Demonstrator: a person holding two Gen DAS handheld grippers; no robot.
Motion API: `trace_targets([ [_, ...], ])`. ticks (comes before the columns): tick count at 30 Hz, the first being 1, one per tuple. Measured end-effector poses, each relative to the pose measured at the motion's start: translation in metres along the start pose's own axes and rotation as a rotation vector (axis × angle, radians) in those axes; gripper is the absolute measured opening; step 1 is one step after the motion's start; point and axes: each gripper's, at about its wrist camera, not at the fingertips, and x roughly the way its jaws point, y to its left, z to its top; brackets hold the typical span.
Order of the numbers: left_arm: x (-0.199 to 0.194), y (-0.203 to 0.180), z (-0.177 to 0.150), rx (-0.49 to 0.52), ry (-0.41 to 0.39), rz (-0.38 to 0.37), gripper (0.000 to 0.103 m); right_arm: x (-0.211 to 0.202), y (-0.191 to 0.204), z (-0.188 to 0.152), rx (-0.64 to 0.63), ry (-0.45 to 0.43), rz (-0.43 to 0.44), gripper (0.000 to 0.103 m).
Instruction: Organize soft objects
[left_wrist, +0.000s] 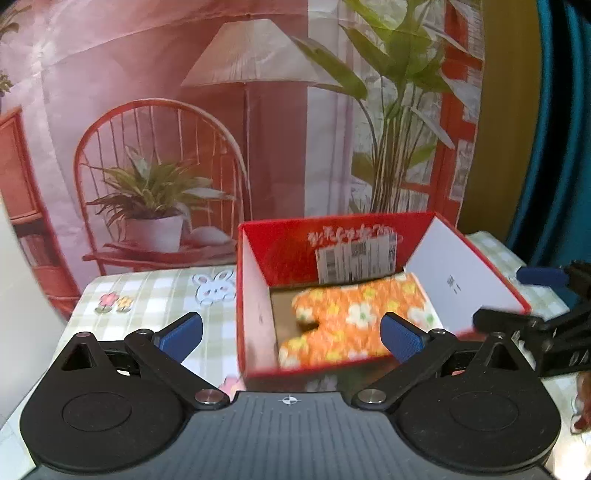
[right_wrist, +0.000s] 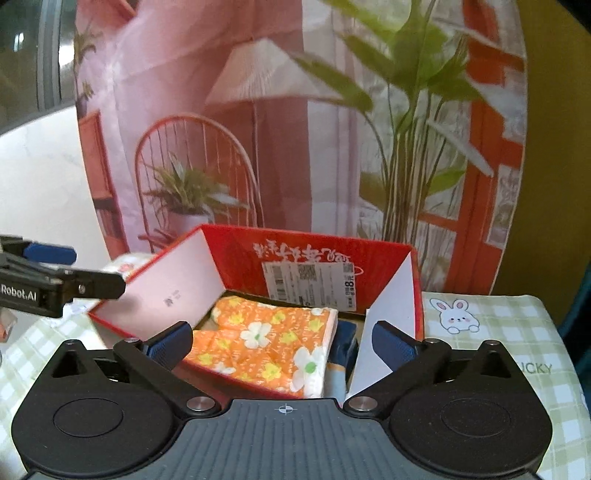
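Both grippers stand with jaws wide apart and nothing between the pads, each facing a red box (left_wrist: 332, 243) on a checked tablecloth (left_wrist: 159, 295). Just ahead of the left gripper (left_wrist: 291, 334), an orange flowered cloth (left_wrist: 354, 317) lies folded inside the box, past the near wall and between the two blue pads (left_wrist: 181, 334) as that camera sees it, though clear of both. From the right gripper (right_wrist: 282, 347) the same cloth (right_wrist: 266, 339) shows directly ahead, filling the left part of the box (right_wrist: 295, 247), with a blue item (right_wrist: 345, 347) tucked beside it toward the right pad; what that item is cannot be told. A white shipping label (right_wrist: 314, 282) is stuck on the box's far inner wall. The box's white side flaps lean outward to either side. The right gripper's tip (left_wrist: 532, 325) appears at the right edge of the left view, beside the right flap; the left gripper's tip (right_wrist: 66, 284) shows at the left of the right view. A printed backdrop (left_wrist: 221, 110) of a lamp, chair and plants hangs behind the table. Both views are slightly blurred.
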Motion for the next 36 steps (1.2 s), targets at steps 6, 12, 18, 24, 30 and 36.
trace_targets([
  [6,-0.039,0.001,-0.039,-0.03,0.004,-0.055,0.103,-0.043,0.005,-0.023,0.03,-0.025,0.027,0.103],
  [12,-0.061,-0.005,-0.092,-0.033,0.074,-0.081,0.103,-0.079,0.01,-0.061,0.03,0.008,0.061,0.103],
  [18,-0.071,-0.021,-0.131,0.016,0.118,-0.093,0.103,-0.098,0.013,-0.103,0.022,0.118,0.006,0.103],
  [24,-0.073,-0.032,-0.162,0.022,0.179,-0.124,0.103,-0.118,0.004,-0.135,0.122,0.243,0.024,0.103],
  [30,-0.07,-0.026,-0.171,-0.027,0.215,-0.148,0.1,-0.118,0.0,-0.16,0.198,0.354,0.003,0.103],
  [36,-0.065,-0.015,-0.172,-0.085,0.228,-0.163,0.1,-0.107,0.007,-0.17,0.188,0.424,-0.004,0.103],
])
